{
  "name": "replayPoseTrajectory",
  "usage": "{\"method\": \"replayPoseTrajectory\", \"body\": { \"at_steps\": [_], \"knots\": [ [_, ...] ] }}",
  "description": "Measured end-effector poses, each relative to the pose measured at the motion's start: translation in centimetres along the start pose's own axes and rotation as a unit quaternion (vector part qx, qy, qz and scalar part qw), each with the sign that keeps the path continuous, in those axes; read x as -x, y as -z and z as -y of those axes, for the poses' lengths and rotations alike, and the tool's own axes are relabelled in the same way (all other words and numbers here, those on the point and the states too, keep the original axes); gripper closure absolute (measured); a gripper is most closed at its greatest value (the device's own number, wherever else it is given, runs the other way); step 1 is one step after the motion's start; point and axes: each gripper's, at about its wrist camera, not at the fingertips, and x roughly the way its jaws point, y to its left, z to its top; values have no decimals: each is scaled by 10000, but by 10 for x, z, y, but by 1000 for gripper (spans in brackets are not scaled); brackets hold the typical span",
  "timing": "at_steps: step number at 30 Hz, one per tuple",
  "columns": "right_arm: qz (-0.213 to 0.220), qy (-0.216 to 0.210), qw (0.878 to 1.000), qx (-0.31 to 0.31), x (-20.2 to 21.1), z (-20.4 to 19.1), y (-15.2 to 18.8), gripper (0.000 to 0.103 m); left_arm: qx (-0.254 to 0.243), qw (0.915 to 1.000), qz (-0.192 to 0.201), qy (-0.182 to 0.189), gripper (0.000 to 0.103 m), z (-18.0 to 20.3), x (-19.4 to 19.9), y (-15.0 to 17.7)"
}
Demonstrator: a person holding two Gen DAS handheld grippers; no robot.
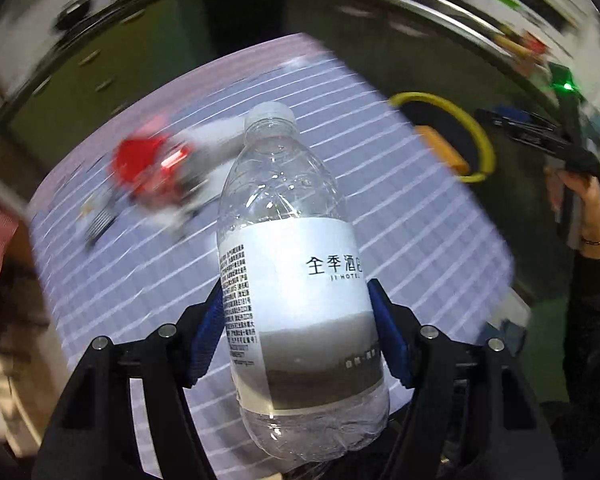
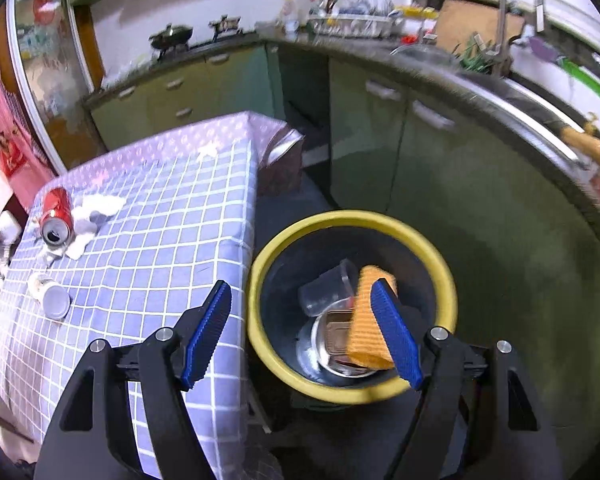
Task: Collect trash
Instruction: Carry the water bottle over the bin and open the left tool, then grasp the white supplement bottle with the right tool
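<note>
1. The left gripper [image 1: 300,320] points steeply down over the checked table [image 1: 400,240], its blue pads clamped on a clear water bottle [image 1: 296,248].
2. The right gripper [image 2: 304,332] hangs wide open and empty above the yellow-rimmed bin [image 2: 384,220], which stands just right of the table's edge.
3. A red can [image 2: 55,216] and crumpled tissue [image 2: 96,208] lie at the table's far left.

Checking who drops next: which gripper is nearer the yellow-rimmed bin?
Right. The right gripper hangs over the bin; the left gripper, gripping the bottle, is over the table.
</note>
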Motion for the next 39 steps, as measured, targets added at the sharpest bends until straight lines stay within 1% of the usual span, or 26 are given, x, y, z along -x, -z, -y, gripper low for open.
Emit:
{"method": "replayPoseTrajectory", "body": {
  "at_steps": [2,3,5,6,8,11,13,15,17,20,21,25,27,30,32,34,36,39],
  "knots": [
    [131,105,9998,-48,18,9,4,31,-281,9992,4,298,38,26,-6,-20],
    [197,166,9996,-93,28,16,7,31,-498,9978,15,441,38,44,-12,-35],
    [284,285,9990,-191,45,30,14,31,-756,9954,34,586,38,66,-21,-57],
    [309,318,9987,-232,50,37,17,31,-891,9937,19,677,38,83,-30,-73],
    [351,377,9981,-337,60,48,24,31,-1034,9904,-81,911,38,110,-51,-103],
    [368,479,9969,-503,72,67,37,31,-1091,9868,-275,1168,38,146,-83,-139],
    [345,520,9963,-595,77,77,45,31,-1143,9852,-377,1222,38,171,-112,-163],
    [316,558,9955,-692,80,89,53,31,-1099,9857,-453,1197,38,184,-143,-179],
    [278,594,9949,-760,80,96,58,31,-971,9879,-488,1105,37,194,-168,-192],
    [208,637,9939,-881,79,109,67,30,-831,9911,-465,929,35,197,-187,-203],
    [195,645,9936,-903,79,111,69,30,-786,9916,-449,926,32,196,-187,-205],
    [177,611,9932,-978,77,115,74,30,-763,9922,-248,949,27,190,-168,-200],
    [195,558,9934,-987,75,112,73,30,-687,9919,-70,1071,25,182,-147,-192],
    [180,409,9949,-904,71,100,71,30,-500,9896,205,1335,22,162,-110,-171],
    [167,333,9960,-809,68,87,67,30,-360,9867,455,1515,21,142,-80,-149],
    [199,202,9972,-691,67,71,61,30,-199,9850,688,1568,18,121,-57,-127],
    [261,4,9980,-577,67,54,53,30,-22,9838,923,1535,16,98,-37,-105],
    [342,-547,9976,-252,65,15,36,30,342,9818,1310,1333,15,53,-7,-60]
  ]
}}
